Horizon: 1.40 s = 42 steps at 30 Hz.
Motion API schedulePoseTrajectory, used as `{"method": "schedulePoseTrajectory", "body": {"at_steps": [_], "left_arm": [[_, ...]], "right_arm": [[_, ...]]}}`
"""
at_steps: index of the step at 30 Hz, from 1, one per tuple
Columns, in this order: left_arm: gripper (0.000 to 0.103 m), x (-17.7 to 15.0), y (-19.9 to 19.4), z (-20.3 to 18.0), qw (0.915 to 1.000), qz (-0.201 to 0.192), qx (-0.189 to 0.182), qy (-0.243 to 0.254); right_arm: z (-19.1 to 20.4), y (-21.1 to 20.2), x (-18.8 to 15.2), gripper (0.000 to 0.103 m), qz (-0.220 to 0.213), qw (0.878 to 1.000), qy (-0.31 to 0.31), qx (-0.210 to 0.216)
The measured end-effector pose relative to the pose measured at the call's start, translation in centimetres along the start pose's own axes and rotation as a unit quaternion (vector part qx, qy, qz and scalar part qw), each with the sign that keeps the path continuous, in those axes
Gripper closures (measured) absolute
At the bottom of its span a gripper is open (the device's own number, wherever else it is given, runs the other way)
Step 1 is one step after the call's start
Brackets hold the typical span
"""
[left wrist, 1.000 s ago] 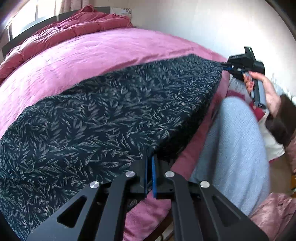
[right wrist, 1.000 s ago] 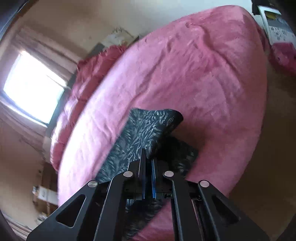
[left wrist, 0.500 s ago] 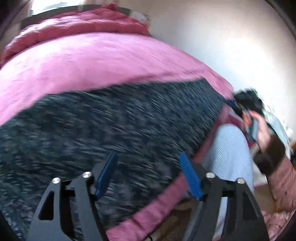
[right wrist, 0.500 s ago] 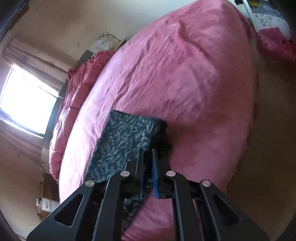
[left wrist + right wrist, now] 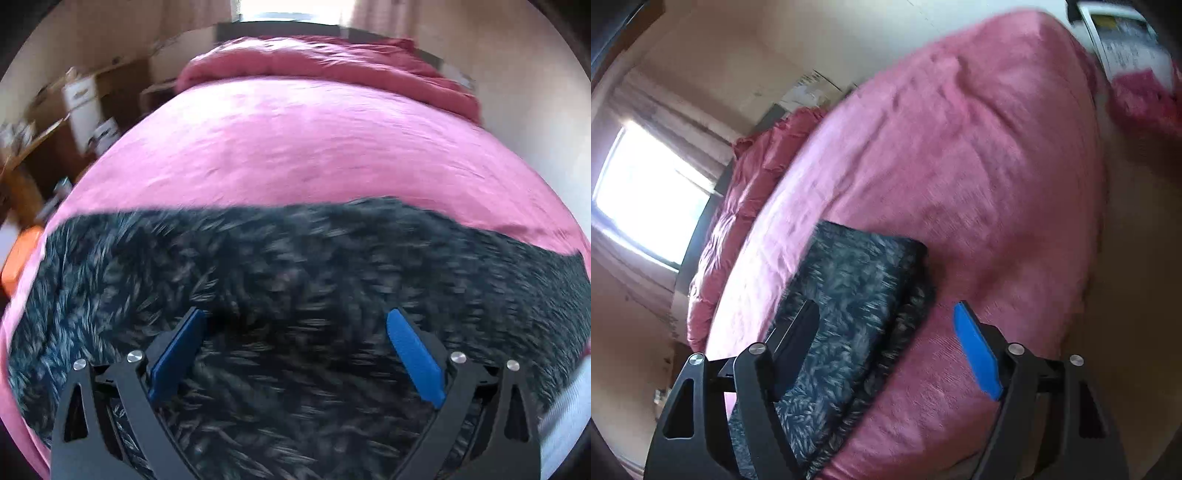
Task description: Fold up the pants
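Observation:
The pants (image 5: pixel 295 280) are dark navy with a pale leaf print. They lie flat in a long band across the near side of the pink bed. My left gripper (image 5: pixel 295 317) is open and empty, hovering just above the middle of the band. In the right wrist view one end of the pants (image 5: pixel 857 280) lies near the bed's edge. My right gripper (image 5: pixel 886 314) is open and empty over that end, with its left finger above the cloth and its right finger above the bedspread.
The pink bedspread (image 5: pixel 295 147) covers the bed, with a bunched red quilt (image 5: pixel 325 55) at the head under a window. Shelves and boxes (image 5: pixel 81 110) stand at the left. An orange object (image 5: pixel 18 258) lies at the bed's left edge. The floor (image 5: pixel 1137 295) lies to the right.
Both grippers were shut on the pants' edge a second ago. The left opened first and swung toward the head of the bed; the right has opened since. The pants now lie loose.

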State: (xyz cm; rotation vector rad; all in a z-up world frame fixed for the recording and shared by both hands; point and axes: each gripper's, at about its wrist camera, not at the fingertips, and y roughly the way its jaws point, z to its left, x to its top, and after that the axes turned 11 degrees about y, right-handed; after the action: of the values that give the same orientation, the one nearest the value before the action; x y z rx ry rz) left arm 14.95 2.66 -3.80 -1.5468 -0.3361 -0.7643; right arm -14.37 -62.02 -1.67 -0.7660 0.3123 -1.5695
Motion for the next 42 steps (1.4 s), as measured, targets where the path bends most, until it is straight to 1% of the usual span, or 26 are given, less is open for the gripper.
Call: {"method": "schedulePoseTrajectory", "body": {"at_steps": [2, 5, 7, 9, 10, 12, 13, 16, 18, 21, 24, 26, 29, 30, 33, 35, 38, 41, 42], "left_arm": [[0.004, -0.4, 0.4, 0.5, 1.0000, -0.003, -0.003, -0.008], [0.003, -0.6, 0.5, -0.6, 0.9997, -0.006, 0.018, 0.016], [0.002, -0.5, 0.7, -0.8, 0.9995, -0.005, 0.021, 0.021], [0.002, -0.4, 0.6, -0.8, 0.9998, -0.007, 0.012, 0.015], [0.002, -0.6, 0.2, -0.7, 0.9999, -0.009, 0.006, 0.009], [0.002, -0.5, -0.1, 0.0, 0.9999, -0.012, -0.010, -0.002], [0.002, -0.5, -0.4, 0.3, 0.9998, -0.013, -0.016, -0.005], [0.002, -0.9, -1.0, 0.7, 0.9995, -0.015, -0.026, -0.010], [0.002, -1.4, -1.3, 1.4, 0.9996, -0.016, -0.019, -0.015], [0.002, -1.7, -1.7, 1.7, 0.9995, -0.016, 0.000, -0.027], [0.002, -1.9, -1.7, 2.2, 0.9989, -0.018, -0.001, -0.043], [0.002, -2.1, -1.9, 2.4, 0.9986, -0.021, -0.002, -0.049], [0.002, -2.5, -2.1, 2.7, 0.9984, -0.022, 0.006, -0.051], [0.002, -3.1, -2.2, 2.4, 0.9985, -0.022, 0.008, -0.050], [0.002, -3.5, -2.3, 2.0, 0.9988, -0.021, 0.016, -0.042], [0.002, -3.6, -2.4, 1.7, 0.9988, -0.018, 0.023, -0.039], [0.002, -3.4, -2.5, 0.8, 0.9986, -0.015, 0.034, -0.037], [0.002, -3.4, -2.4, 0.2, 0.9983, -0.011, 0.047, -0.032], [0.002, -3.4, -2.4, 0.0, 0.9981, -0.010, 0.053, -0.029]], "right_arm": [[-0.7, 0.7, 0.2, 0.031, 0.011, 1.000, 0.018, 0.010], [-0.1, 1.2, 0.3, 0.031, 0.003, 1.000, -0.005, 0.021], [0.4, 1.6, 0.3, 0.039, 0.002, 0.999, -0.015, 0.038], [0.6, 2.6, 0.5, 0.057, 0.018, 0.998, -0.002, 0.054], [0.8, 3.1, 0.4, 0.063, 0.025, 0.998, 0.006, 0.058], [1.4, 3.9, 0.2, 0.091, 0.039, 0.997, 0.018, 0.061], [1.8, 3.9, 0.0, 0.094, 0.039, 0.997, 0.018, 0.060], [4.3, 2.6, -0.6, 0.094, 0.025, 0.997, -0.003, 0.077], [6.9, 1.1, -1.3, 0.094, 0.017, 0.995, -0.032, 0.091], [10.6, -0.8, -2.7, 0.094, 0.007, 0.991, -0.090, 0.097], [14.8, -2.9, -5.2, 0.094, -0.003, 0.980, -0.167, 0.110], [17.5, -4.0, -7.5, 0.094, -0.006, 0.969, -0.216, 0.121], [20.5, -4.8, -10.6, 0.094, 0.002, 0.955, -0.266, 0.135], [20.9, -4.8, -11.2, 0.094, 0.004, 0.952, -0.274, 0.139], [22.7, -4.8, -14.4, 0.094, 0.016, 0.937, -0.315, 0.148], [23.2, -4.6, -16.2, 0.094, 0.031, 0.931, -0.328, 0.157], [23.6, -3.9, -18.8, 0.094, 0.055, 0.923, -0.344, 0.163], [23.8, -2.4, -22.1, 0.094, 0.084, 0.911, -0.369, 0.166], [23.6, -2.1, -22.6, 0.094, 0.089, 0.908, -0.373, 0.168]]}}
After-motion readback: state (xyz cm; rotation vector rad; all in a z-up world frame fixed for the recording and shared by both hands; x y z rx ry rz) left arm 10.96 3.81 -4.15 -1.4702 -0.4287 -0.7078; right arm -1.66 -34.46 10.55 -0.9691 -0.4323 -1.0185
